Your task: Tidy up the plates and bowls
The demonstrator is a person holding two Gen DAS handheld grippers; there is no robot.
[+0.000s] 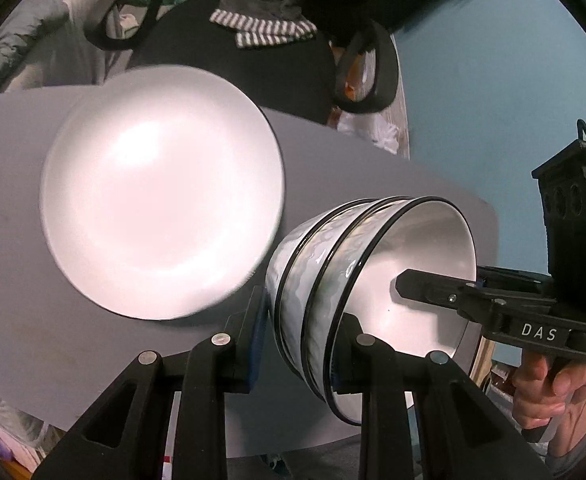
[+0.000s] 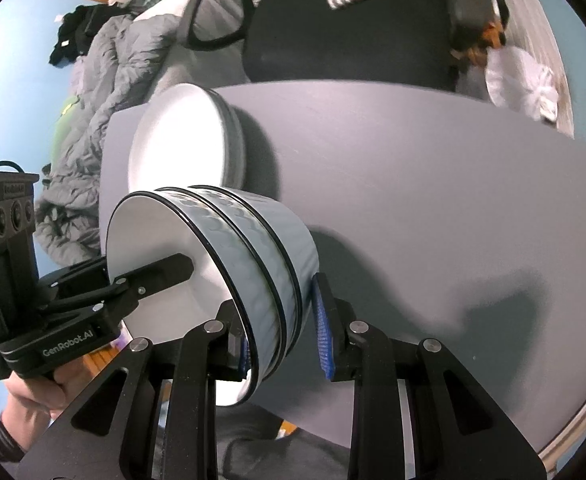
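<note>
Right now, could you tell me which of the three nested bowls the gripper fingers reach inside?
The innermost, top bowl of the stack: its white inside is open, with one finger of each gripper inside; the other two show only black rims and patterned walls.

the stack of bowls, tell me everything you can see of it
The stack of bowls is three nested bowls, glazed like ceramic, white inside, pale blue-grey outside with a wavy relief pattern and thin black rims. It looks lifted off the grey table, beside the white plates. Both grippers hold it: the left gripper and right gripper each have one finger inside the top bowl and one outside on the wall, on opposite sides.
</note>
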